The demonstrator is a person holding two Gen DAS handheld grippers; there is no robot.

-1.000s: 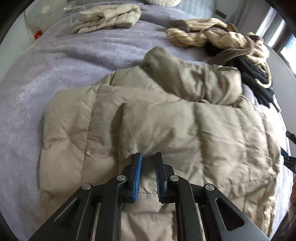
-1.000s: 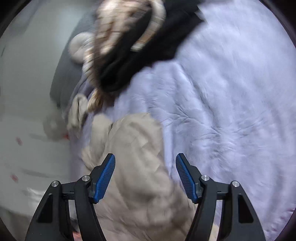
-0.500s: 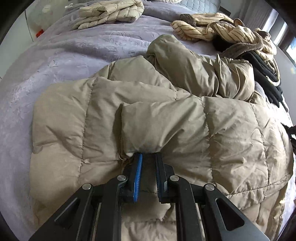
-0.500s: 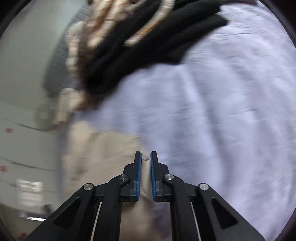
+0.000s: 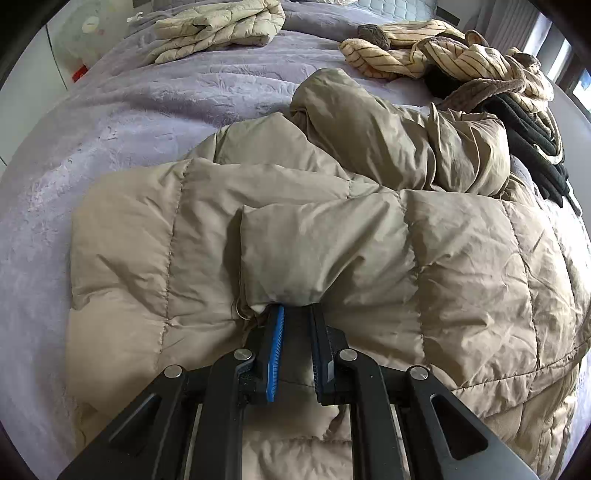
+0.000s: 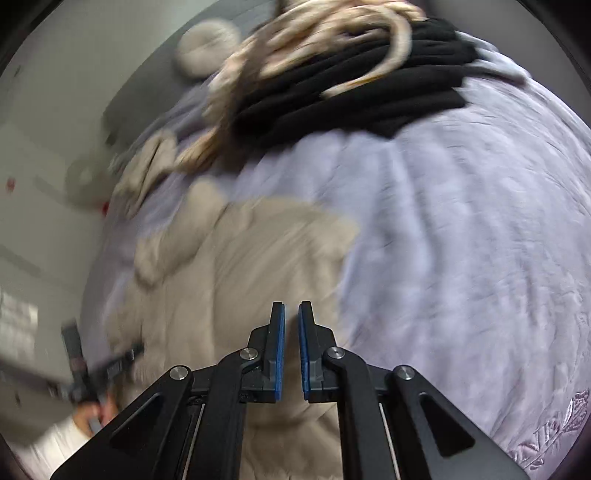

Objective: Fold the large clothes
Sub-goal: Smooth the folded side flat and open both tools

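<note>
Nearer, flatter puffer jacket [image 5: 295, 236] (beige, quilted)

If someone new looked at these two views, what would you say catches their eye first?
First, the big tan puffer jacket sprawled across the lavender bedspread, with the left gripper clamped on a fold of it. Next, the heap of striped cream clothing over black garments at the far right of the bed, and a folded cream jacket at the far edge.

Lilac bedspread [image 5: 110, 122], pale wall [image 6: 40, 184] (blurred), window [image 5: 554, 48] at far right
</note>
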